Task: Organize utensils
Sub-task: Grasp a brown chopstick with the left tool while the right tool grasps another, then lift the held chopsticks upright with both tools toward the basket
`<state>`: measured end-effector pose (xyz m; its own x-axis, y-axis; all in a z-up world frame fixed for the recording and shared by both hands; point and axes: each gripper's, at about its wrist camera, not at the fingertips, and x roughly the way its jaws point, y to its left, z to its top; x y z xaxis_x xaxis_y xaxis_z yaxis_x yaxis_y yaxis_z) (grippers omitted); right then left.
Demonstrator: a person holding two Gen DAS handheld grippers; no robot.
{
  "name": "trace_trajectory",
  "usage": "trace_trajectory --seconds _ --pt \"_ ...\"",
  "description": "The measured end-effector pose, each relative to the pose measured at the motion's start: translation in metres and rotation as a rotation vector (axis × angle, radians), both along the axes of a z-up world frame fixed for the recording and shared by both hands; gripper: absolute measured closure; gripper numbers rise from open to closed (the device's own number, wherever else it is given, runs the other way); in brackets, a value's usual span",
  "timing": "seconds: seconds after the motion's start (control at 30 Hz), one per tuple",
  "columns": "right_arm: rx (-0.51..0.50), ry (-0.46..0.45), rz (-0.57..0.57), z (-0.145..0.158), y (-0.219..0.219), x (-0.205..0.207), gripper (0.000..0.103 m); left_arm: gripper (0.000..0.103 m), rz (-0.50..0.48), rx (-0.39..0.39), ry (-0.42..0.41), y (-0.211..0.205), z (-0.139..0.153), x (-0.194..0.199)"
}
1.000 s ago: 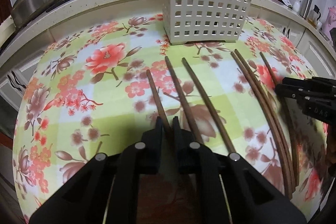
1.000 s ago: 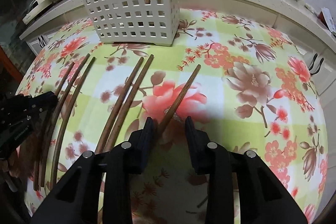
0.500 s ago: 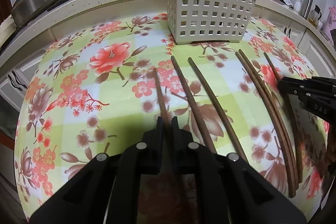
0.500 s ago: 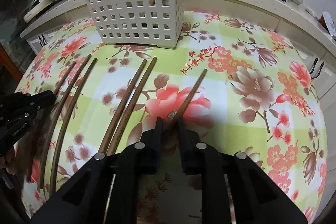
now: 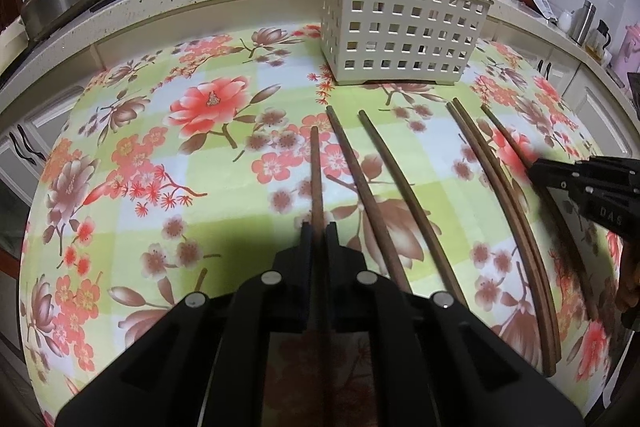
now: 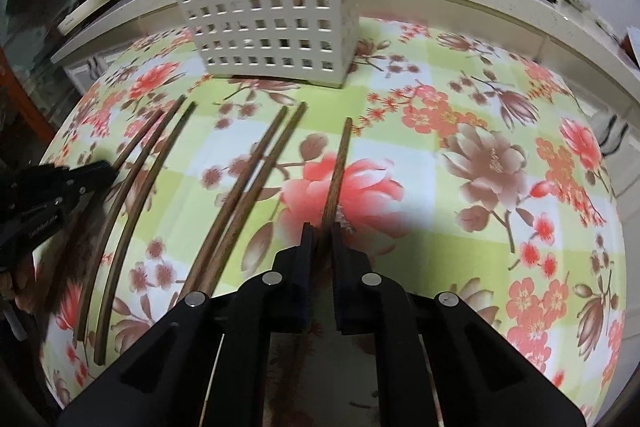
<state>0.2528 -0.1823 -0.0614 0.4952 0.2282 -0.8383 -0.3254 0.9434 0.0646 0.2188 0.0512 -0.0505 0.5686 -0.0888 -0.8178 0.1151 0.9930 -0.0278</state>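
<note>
The table [image 5: 120,187] with its flower cloth lies under both claws. Far ahead of them stands the white basket [image 5: 400,15], with sticks poking out of its top. The left claw [image 5: 319,231] pinches 1 brown chopstick [image 5: 315,171] that points at the basket. Just to its right lie 2 more chopsticks [image 5: 384,179]. The right claw [image 6: 320,231] pinches another chopstick [image 6: 338,163], with 2 chopsticks [image 6: 256,171] just to its left.
</note>
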Motion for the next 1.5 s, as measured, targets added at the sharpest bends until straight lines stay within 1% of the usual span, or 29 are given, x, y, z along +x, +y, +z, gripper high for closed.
trace_trajectory --seconds 0.1,0.23,0.3,0.37,0.53,0.6,0.63,0.73,0.9,1.07,1.23,1.5 --pt "-0.027 0.001 -0.025 0.0 -0.001 0.002 0.094 0.095 0.004 -0.001 0.004 -0.001 0.0 0.001" --pt "-0.031 0.0 -0.035 0.0 -0.002 0.004 0.093 0.095 0.01 0.002 0.006 -0.001 0.0 0.003" --pt "-0.03 0.001 -0.039 -0.001 -0.002 0.005 0.091 0.095 0.01 0.008 0.006 -0.003 0.0 0.003" --pt "-0.03 -0.001 -0.038 -0.001 0.0 0.006 0.082 0.095 0.011 0.013 0.005 -0.003 0.0 0.004" --pt "-0.034 -0.02 -0.035 -0.002 0.002 0.007 0.081 0.097 0.003 0.047 0.0 -0.006 -0.001 0.005" --pt "-0.027 -0.024 -0.037 -0.002 0.001 0.008 0.083 0.097 0.004 0.043 0.001 -0.006 -0.001 0.004" --pt "-0.028 -0.026 -0.04 -0.002 0.001 0.008 0.093 0.097 0.008 0.035 0.003 -0.006 -0.001 0.004" --pt "0.01 -0.018 -0.04 0.0 -0.003 0.007 0.096 0.097 0.01 0.03 -0.003 -0.005 0.002 0.002" --pt "0.021 -0.044 -0.049 0.011 -0.008 0.0 0.096 0.097 0.016 0.014 -0.038 -0.001 0.016 -0.005" --pt "0.042 -0.088 -0.048 0.033 -0.01 -0.01 0.096 0.097 0.021 -0.046 -0.09 0.003 0.036 -0.014" --pt "0.062 -0.124 -0.042 0.054 -0.013 -0.02 0.096 0.097 0.02 -0.076 -0.153 0.003 0.061 -0.025" --pt "0.094 -0.177 -0.04 0.084 -0.021 -0.039 0.096 0.097 0.019 -0.079 -0.22 0.003 0.088 -0.039"
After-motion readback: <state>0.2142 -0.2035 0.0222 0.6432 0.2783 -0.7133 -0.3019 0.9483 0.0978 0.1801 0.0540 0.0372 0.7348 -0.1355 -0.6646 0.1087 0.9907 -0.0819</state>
